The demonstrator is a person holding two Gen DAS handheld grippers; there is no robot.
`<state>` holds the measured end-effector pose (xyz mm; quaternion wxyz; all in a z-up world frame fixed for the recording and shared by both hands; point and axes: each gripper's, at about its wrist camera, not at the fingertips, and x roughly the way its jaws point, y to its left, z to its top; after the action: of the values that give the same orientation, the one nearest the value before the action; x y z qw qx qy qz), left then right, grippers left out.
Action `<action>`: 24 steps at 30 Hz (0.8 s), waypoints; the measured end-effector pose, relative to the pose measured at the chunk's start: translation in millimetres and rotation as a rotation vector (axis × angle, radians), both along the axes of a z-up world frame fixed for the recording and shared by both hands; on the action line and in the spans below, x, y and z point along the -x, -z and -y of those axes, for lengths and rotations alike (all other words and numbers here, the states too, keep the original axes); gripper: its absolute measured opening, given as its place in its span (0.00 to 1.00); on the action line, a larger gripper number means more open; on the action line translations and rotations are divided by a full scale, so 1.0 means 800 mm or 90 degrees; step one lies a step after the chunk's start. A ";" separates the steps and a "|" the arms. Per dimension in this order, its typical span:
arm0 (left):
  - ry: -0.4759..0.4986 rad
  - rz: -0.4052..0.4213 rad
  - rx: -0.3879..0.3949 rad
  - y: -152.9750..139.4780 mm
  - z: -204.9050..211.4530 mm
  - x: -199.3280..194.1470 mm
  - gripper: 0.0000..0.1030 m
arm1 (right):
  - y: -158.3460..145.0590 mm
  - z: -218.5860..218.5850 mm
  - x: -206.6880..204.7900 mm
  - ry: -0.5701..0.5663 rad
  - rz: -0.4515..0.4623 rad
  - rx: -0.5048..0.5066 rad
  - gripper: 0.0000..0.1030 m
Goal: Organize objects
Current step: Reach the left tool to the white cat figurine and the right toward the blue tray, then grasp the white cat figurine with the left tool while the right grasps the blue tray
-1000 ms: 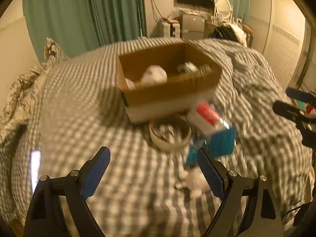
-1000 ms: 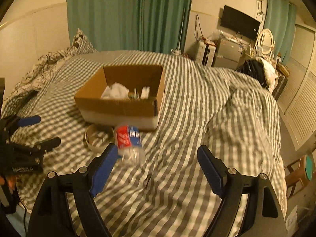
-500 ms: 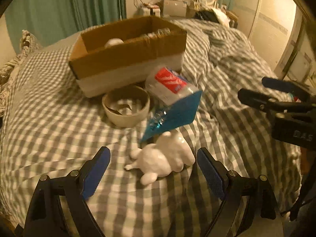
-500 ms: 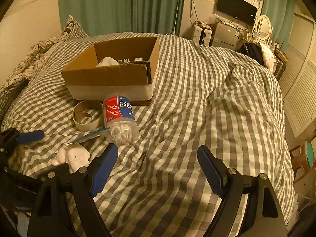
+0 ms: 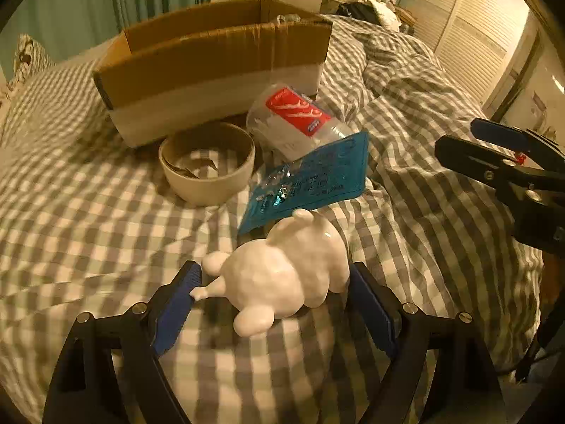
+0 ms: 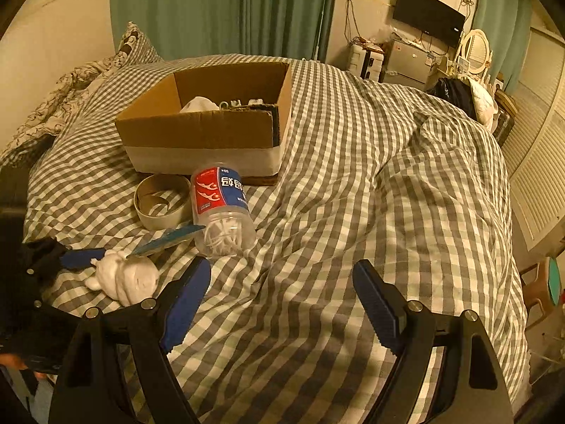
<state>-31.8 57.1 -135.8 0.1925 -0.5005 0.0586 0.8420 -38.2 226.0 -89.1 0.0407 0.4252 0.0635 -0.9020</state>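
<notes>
I'm bracketing the white figurine (image 5: 282, 282) w/ my left tool (image 5: 273, 284), lower centre of the left view; fingers spread wide either side, not gripping, so a squeeze should catch its body. It's lying on the bed (image 5: 88, 240), below the blue card (image 5: 310, 180). Right tool (image 6: 282, 291) is hovering wide, empty. Cardboard box (image 6: 197, 134), upper centre, looks like the target.

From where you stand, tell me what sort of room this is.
Most likely a bedroom in a home: the work surface is a bed with a gray checked duvet and a pillow, green curtains hang behind, and a wall-mounted TV faces it.
</notes>
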 end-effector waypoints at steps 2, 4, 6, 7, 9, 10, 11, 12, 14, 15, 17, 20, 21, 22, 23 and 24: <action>0.000 -0.007 -0.001 -0.010 0.008 -0.002 0.84 | -0.002 0.002 -0.002 -0.004 -0.003 -0.001 0.80; -0.012 -0.015 -0.005 -0.022 0.022 -0.001 0.84 | -0.003 0.004 -0.003 -0.006 -0.004 -0.002 0.80; -0.029 -0.028 -0.005 -0.033 0.036 0.001 0.84 | -0.004 0.005 -0.004 -0.009 -0.004 -0.001 0.80; -0.037 -0.036 -0.005 -0.039 0.043 0.005 0.84 | -0.004 0.006 -0.004 -0.011 -0.004 0.000 0.80; -0.058 -0.052 -0.002 -0.048 0.056 0.011 0.84 | -0.004 0.008 -0.004 -0.013 -0.003 0.002 0.80; -0.067 -0.058 0.000 -0.051 0.061 0.013 0.84 | -0.003 0.010 -0.004 -0.015 -0.001 0.005 0.80; -0.076 -0.066 0.002 -0.054 0.067 0.015 0.84 | -0.003 0.011 -0.004 -0.017 0.001 0.007 0.80; -0.079 -0.070 0.004 -0.055 0.069 0.017 0.84 | -0.001 0.013 -0.004 -0.020 0.004 0.009 0.80; -0.086 -0.082 0.014 -0.056 0.074 0.019 0.84 | 0.004 0.020 -0.002 -0.029 0.013 0.014 0.80; -0.088 -0.087 0.022 -0.056 0.075 0.020 0.84 | 0.007 0.024 -0.001 -0.034 0.018 0.016 0.80; -0.088 -0.091 0.027 -0.054 0.075 0.020 0.84 | 0.015 0.032 0.002 -0.047 0.029 0.023 0.80; -0.084 -0.096 0.036 -0.051 0.073 0.019 0.84 | 0.033 0.044 0.012 -0.063 0.061 0.054 0.80; -0.081 -0.099 0.043 -0.049 0.071 0.019 0.84 | 0.040 0.046 0.016 -0.068 0.076 0.070 0.80; -0.079 -0.101 0.047 -0.048 0.070 0.018 0.84 | 0.050 0.049 0.023 -0.072 0.096 0.093 0.80; -0.077 -0.103 0.050 -0.047 0.069 0.018 0.84 | 0.058 0.050 0.029 -0.071 0.109 0.104 0.80; -0.076 -0.103 0.051 -0.046 0.068 0.018 0.84 | 0.065 0.051 0.034 -0.065 0.121 0.105 0.80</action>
<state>-46.6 2.7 -99.4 0.1168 -0.4407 0.0777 0.8866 -65.3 185.0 -141.3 0.1271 0.4998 0.0068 -0.8567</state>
